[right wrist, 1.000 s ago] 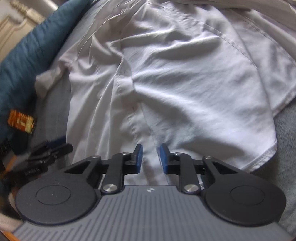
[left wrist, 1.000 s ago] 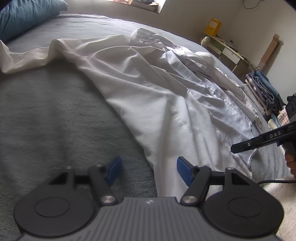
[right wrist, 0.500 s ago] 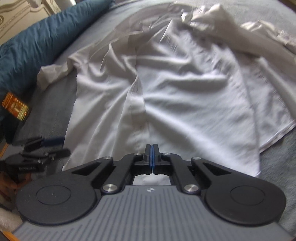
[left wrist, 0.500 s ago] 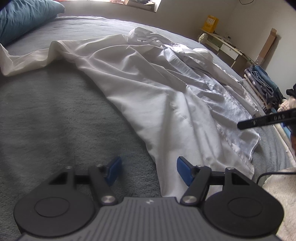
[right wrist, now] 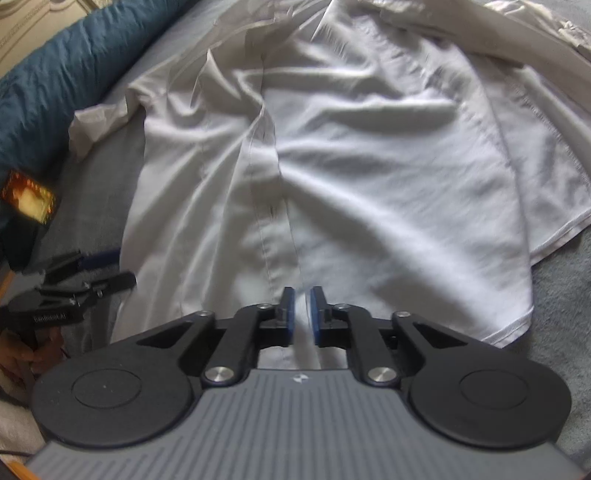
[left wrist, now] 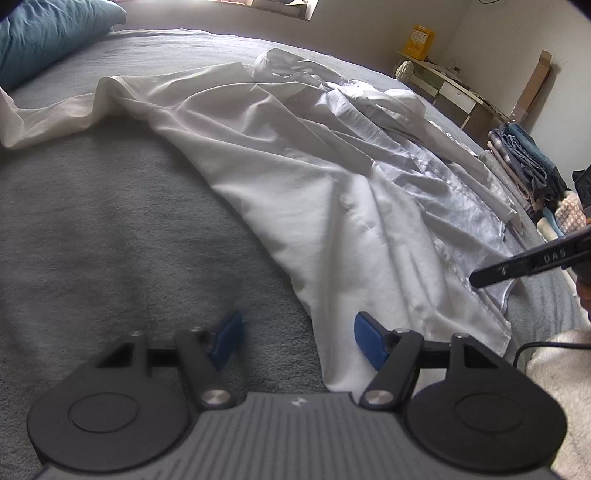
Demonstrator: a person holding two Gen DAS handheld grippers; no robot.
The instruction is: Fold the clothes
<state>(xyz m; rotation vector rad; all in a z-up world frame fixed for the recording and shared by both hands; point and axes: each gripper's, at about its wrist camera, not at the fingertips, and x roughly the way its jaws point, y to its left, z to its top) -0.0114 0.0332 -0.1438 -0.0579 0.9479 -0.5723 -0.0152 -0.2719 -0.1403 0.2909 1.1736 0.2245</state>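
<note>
A white button-up shirt (left wrist: 314,184) lies spread and creased on the grey bed cover (left wrist: 110,240). My left gripper (left wrist: 299,341) hovers open at the shirt's near hem corner, its right pad over the cloth and its left pad over bare cover. In the right wrist view the shirt (right wrist: 369,166) fills the frame, button placket running up the middle. My right gripper (right wrist: 303,314) sits over the placket's bottom end, jaws opening with a narrow gap, white cloth showing in the gap, pads not pressing. Its black finger (left wrist: 528,264) shows in the left wrist view.
A teal pillow (left wrist: 48,33) lies at the bed's far left. A pile of folded clothes (left wrist: 524,166) sits off the bed's right side, with a desk (left wrist: 443,81) and yellow box (left wrist: 421,37) behind. A hand (right wrist: 22,350) holds the left gripper (right wrist: 99,269).
My right gripper closed fully on the placket's bottom end half a second ago and has now parted slightly. The left gripper has stayed put and open.
</note>
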